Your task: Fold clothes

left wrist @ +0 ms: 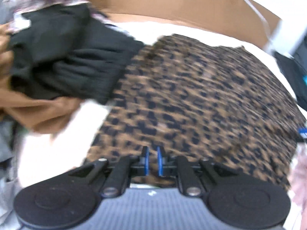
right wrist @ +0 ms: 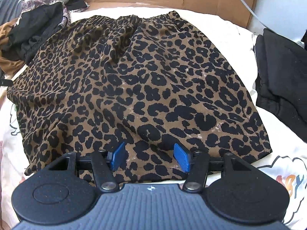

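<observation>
Leopard-print skirt flat on the bed, hem edge at both sets of jaws, waistband at the far end.

The leopard-print skirt (right wrist: pixel 134 88) lies spread on the white bedding (right wrist: pixel 239 36), its long axis running straight away from the cameras: gathered waistband (right wrist: pixel 145 17) far, hem nearest. The right gripper (right wrist: pixel 149 158) stands over the hem with its jaws wide apart, cloth beneath them, nothing pinched. The left gripper (left wrist: pixel 153 161) shows its jaws drawn narrow at the near edge of the skirt (left wrist: pixel 201 99); whether cloth is caught between them cannot be told, the view being blurred. Judgement: both grippers are at the hem end, so any fold would carry hem toward waistband. A pile of dark clothes (right wrist: pixel 36 36) overlaps the skirt's far left corner; a black garment (right wrist: pixel 284 72) lies to the right.
</observation>
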`<state>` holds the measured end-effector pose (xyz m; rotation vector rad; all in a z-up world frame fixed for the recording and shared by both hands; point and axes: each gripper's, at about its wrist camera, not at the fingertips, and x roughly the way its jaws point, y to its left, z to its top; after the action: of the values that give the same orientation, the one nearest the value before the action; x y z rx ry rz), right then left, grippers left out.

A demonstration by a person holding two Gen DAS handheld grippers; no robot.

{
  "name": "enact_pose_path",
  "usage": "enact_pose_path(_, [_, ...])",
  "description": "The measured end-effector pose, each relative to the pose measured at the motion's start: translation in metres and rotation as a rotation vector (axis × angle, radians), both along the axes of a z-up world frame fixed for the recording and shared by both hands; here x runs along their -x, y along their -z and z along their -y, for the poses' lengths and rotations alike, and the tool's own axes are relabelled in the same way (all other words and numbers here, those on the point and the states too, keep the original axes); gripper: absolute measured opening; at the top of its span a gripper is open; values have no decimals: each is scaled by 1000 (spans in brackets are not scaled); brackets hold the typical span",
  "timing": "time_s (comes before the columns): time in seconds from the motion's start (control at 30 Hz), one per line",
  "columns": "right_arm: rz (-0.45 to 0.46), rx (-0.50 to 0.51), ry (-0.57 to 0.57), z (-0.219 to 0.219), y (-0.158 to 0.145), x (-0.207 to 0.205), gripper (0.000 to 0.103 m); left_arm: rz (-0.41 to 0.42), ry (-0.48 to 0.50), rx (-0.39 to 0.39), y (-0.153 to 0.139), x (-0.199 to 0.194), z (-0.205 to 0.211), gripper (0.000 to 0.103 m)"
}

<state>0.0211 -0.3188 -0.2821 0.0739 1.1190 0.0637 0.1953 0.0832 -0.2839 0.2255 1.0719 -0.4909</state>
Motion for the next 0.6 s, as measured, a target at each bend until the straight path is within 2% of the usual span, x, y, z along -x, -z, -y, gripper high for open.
enact_pose_path(0.17, [-5, 2, 4, 0, 2, 1, 63, 48, -94, -94, 6, -16, -29, 10])
enact_pose_path(0.33, [-10, 4, 8, 0, 5, 3, 63, 22, -179, -157, 12, -19, -53, 13])
enact_pose_path(0.6, [-18, 3, 10, -1, 7, 3, 63, -13, -223, -102, 16, -27, -67, 15])
